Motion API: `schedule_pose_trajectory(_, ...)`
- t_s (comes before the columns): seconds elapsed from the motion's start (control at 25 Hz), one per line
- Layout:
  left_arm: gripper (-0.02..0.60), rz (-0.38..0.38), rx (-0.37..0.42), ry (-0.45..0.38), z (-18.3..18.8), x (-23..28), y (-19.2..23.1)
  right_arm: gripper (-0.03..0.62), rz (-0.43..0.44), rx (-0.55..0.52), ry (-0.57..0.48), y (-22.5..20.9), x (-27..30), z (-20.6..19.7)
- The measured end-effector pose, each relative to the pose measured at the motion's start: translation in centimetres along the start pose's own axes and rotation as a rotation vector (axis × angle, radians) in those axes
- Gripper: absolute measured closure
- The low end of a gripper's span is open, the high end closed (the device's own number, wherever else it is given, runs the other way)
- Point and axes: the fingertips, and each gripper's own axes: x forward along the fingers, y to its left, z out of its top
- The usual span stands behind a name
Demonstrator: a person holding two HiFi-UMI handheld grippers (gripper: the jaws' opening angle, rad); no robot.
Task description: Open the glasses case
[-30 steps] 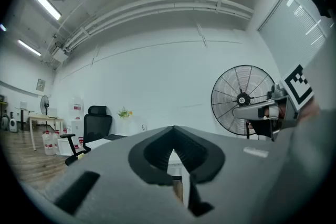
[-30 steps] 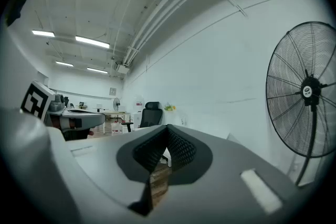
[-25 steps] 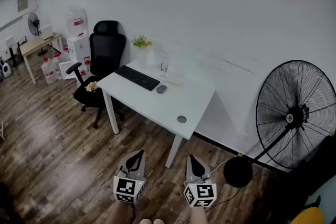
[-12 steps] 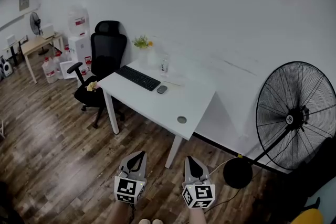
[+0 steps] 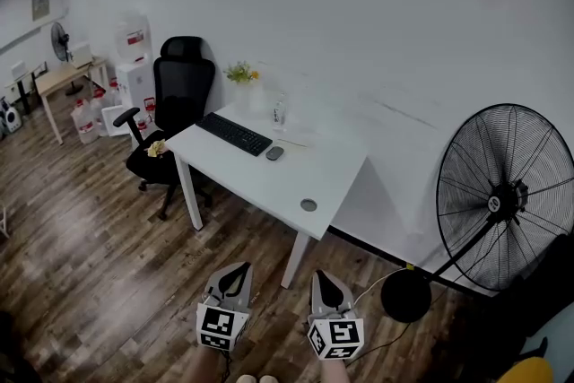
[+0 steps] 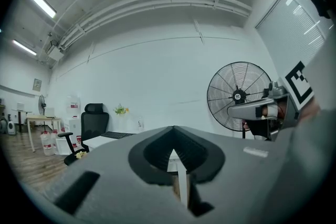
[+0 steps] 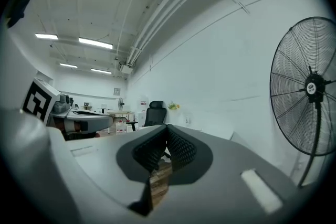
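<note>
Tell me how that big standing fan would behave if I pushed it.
Pushed high, the fan would probably tip rather than slide: it is wide up top on a thin pole. Its round dark base looks heavy, so a low push may just scoot it over the wood floor.

Before you: floor point(image 5: 81, 238), glossy dark wood planks; table point(image 5: 260, 181), smooth matt white top; fan point(image 5: 493, 204), black metal wire grille.

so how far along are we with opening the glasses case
Nothing done yet. In hand: nothing; the left gripper and right gripper hang over the floor, jaws together, empty, short of the desk. Left: reach the desk, find the case (maybe the small dark thing by the keyboard, too small to tell), open it.
</note>
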Motion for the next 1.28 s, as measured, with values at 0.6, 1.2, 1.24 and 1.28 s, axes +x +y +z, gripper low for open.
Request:
schedule_pose_trajectory(0.6, 0.574, 0.031, 0.011, 0.015, -0.9, 0.5, 0.7, 0.422, 0.047, 0.055, -0.032, -0.3, 1.1, -0.1)
schedule_pose_trajectory(1.2, 0.574, 0.112, -0.013, 0.006, -1.2, 3.1, 1.7, 0.405, 0.094, 0.059, -0.007, -2.9, 3.8, -1.5)
schedule_pose_trajectory(1.24, 0.574, 0.118, -0.017, 0.007, -1.3, 3.3, 1.8, 0.405, 0.096, 0.058, -0.004, -3.2, 4.0, -1.6)
schedule_pose_trajectory(1.28, 0.574, 0.122, -0.020, 0.008, -1.4, 3.6, 1.9, 0.405, 0.095, 0.058, -0.002, -3.5, 4.2, -1.8)
